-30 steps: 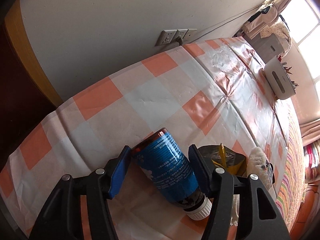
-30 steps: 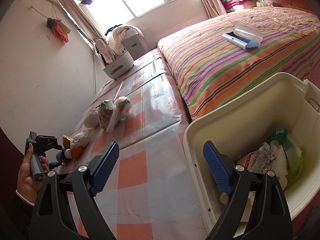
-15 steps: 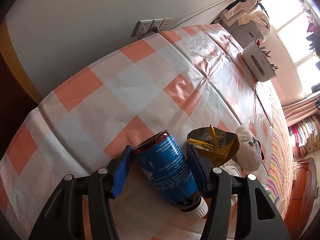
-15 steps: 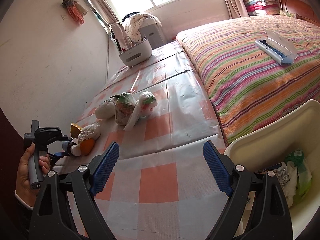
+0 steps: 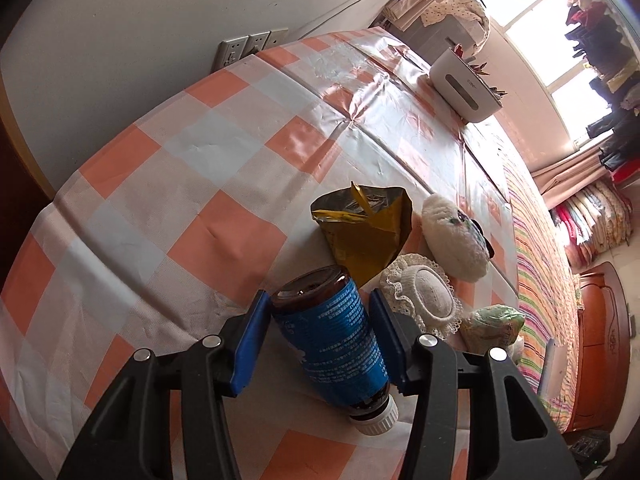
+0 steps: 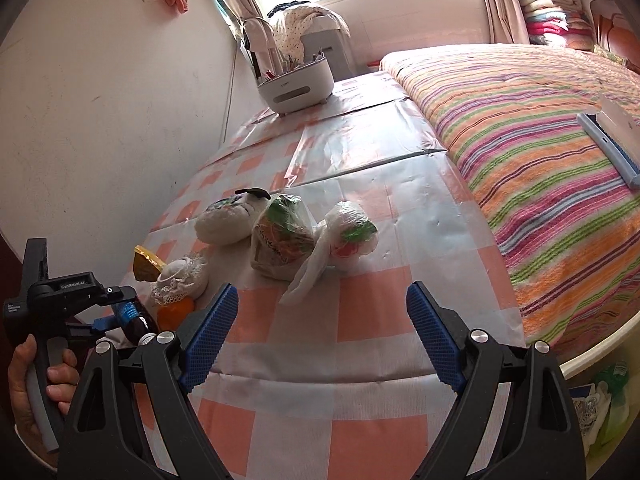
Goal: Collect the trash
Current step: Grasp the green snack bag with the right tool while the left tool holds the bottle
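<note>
left gripper closing around bottle, right gripper wide and empty

at 8 o'clock in the right wrist view: a hand (image 6: 38, 384) wrapped on the grey handle of the left gripper (image 5: 318, 330). jaws just been narrowing on the brown bottle (image 5: 330, 342) with the blue label, lying on its side on the checked desk (image 5: 168, 184), white cap toward the camera. left pad against the label; a thin gap on the right side, so not yet clamped.

at 12 o'clock from the bottle: crumpled gold wrapper (image 5: 366, 236), mouth torn open. at 2 o'clock: lace-edged white cover (image 5: 424, 300), touching the wrapper. farther toward 1 o'clock: fluffy white ball (image 5: 454, 244).

centre of the right wrist view: printed food bag (image 6: 280, 240) beside a knotted white plastic bag (image 6: 344, 240), both on the desk, well ahead of the right gripper (image 6: 322, 338). that gripper spread wide, nothing between its blue pads, only desk cloth below.

at 11 o'clock, far end of the desk: white holder (image 6: 298, 84) full of small items. at 2 o'clock: striped bed (image 6: 532, 152). at 4 o'clock: cream bin (image 6: 600, 346) edge, crumpled trash inside.
</note>
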Motion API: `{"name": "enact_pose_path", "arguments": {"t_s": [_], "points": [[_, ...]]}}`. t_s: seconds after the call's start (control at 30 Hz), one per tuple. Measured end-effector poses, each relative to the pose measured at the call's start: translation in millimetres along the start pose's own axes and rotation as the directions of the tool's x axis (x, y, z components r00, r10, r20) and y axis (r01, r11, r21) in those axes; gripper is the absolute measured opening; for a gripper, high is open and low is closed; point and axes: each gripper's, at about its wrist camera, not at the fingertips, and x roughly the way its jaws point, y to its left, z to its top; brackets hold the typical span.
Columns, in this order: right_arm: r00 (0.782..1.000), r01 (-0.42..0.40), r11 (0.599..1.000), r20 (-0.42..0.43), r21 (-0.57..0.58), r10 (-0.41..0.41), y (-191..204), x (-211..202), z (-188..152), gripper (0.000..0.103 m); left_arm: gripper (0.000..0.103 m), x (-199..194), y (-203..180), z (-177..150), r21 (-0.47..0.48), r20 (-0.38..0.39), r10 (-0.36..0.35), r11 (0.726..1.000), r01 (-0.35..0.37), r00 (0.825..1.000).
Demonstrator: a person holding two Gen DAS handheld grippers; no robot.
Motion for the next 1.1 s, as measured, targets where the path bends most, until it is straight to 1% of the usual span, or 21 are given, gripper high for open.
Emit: {"name": "enact_pose_path", "arguments": {"t_s": [0.17, 0.23, 0.3, 0.4, 0.47, 0.5, 0.57, 0.67, 0.7, 0.73, 0.77, 0.8, 0.87, 0.9, 0.97, 1.1], "points": [[1.000, -0.018, 0.999, -0.021, -0.029, 0.018, 8.2, 23.3, 13.0, 0.085, 0.049, -12.3, -10.8, -9.1, 0.062, 0.016, -0.034, 0.998, 0.033, 0.999], [0.998, -0.049, 0.997, -0.030, -0.061, 0.048, 13.9, 30.8, 18.1, 0.085, 0.049, -15.9, -13.6, -11.6, 0.076, 0.011, -0.053, 0.996, 0.052, 0.999], [0.997, -0.076, 0.990, -0.029, -0.118, 0.073, 24.2, 36.9, 23.4, 0.085, 0.049, -18.7, -14.6, -14.3, 0.082, 0.012, -0.062, 0.995, 0.061, 0.998], [0.998, -0.057, 0.974, -0.026, -0.218, 0.053, 40.5, 45.7, 27.4, 0.085, 0.048, -20.2, -16.6, -17.4, 0.092, 0.008, -0.068, 0.993, 0.067, 0.998], [1.000, -0.023, 0.959, -0.024, -0.282, 0.017, 48.4, 53.1, 27.7, 0.085, 0.048, -21.1, -18.3, -19.9, 0.103, 0.003, -0.076, 0.992, 0.075, 0.997], [1.000, -0.009, 0.952, -0.028, -0.307, 0.001, 50.9, 57.6, 27.6, 0.085, 0.048, -21.5, -19.3, -20.9, 0.109, 0.002, -0.077, 0.991, 0.077, 0.997], [0.999, -0.007, 0.940, -0.046, -0.341, -0.009, 52.8, 67.9, 27.4, 0.085, 0.048, -23.1, -21.1, -22.7, 0.120, 0.004, -0.078, 0.990, 0.077, 0.997], [0.995, 0.049, 0.912, -0.055, -0.407, -0.078, 56.5, 79.5, 23.9, 0.084, 0.048, -25.5, -23.4, -24.3, 0.135, 0.011, -0.078, 0.988, 0.076, 0.997], [0.994, 0.063, 0.901, -0.054, -0.430, -0.095, 58.5, 81.4, 22.0, 0.081, 0.048, -26.1, -24.5, -24.9, 0.141, 0.012, -0.079, 0.987, 0.077, 0.997], [0.993, 0.076, 0.893, -0.051, -0.444, -0.110, 59.8, 82.3, 20.8, 0.067, 0.048, -26.6, -25.5, -25.4, 0.147, 0.013, -0.080, 0.986, 0.077, 0.997], [0.992, 0.082, 0.891, -0.052, -0.447, -0.117, 59.8, 82.0, 20.3, 0.058, 0.048, -27.2, -26.8, -26.4, 0.154, 0.015, -0.081, 0.985, 0.077, 0.997], [0.992, 0.068, 0.897, -0.064, -0.436, -0.106, 58.8, 80.8, 20.6, 0.054, 0.048, -27.5, -28.3, -27.1, 0.160, 0.017, -0.081, 0.984, 0.077, 0.997], [0.993, 0.050, 0.906, -0.079, -0.420, -0.091, 56.7, 76.7, 21.5, 0.043, 0.048, -28.2, -31.7, -29.4, 0.173, 0.020, -0.081, 0.982, 0.076, 0.997], [0.993, 0.045, 0.911, -0.083, -0.410, -0.087, 55.4, 73.9, 20.7, 0.042, 0.048, -28.4, -34.0, -31.0, 0.182, 0.020, -0.083, 0.980, 0.078, 0.996], [0.994, 0.020, 0.923, -0.094, -0.384, -0.061, 51.6, 67.5, 18.4, 0.033, 0.048, -29.4, -38.8, -34.9, 0.200, 0.019, -0.093, 0.976, 0.087, 0.996], [0.994, 0.006, 0.936, -0.102, -0.352, -0.044, 43.3, 52.0, 9.2, 0.032, 0.048, -33.7, -51.2, -44.5, 0.255, 0.029, -0.105, 0.962, 0.094, 0.994]]}}
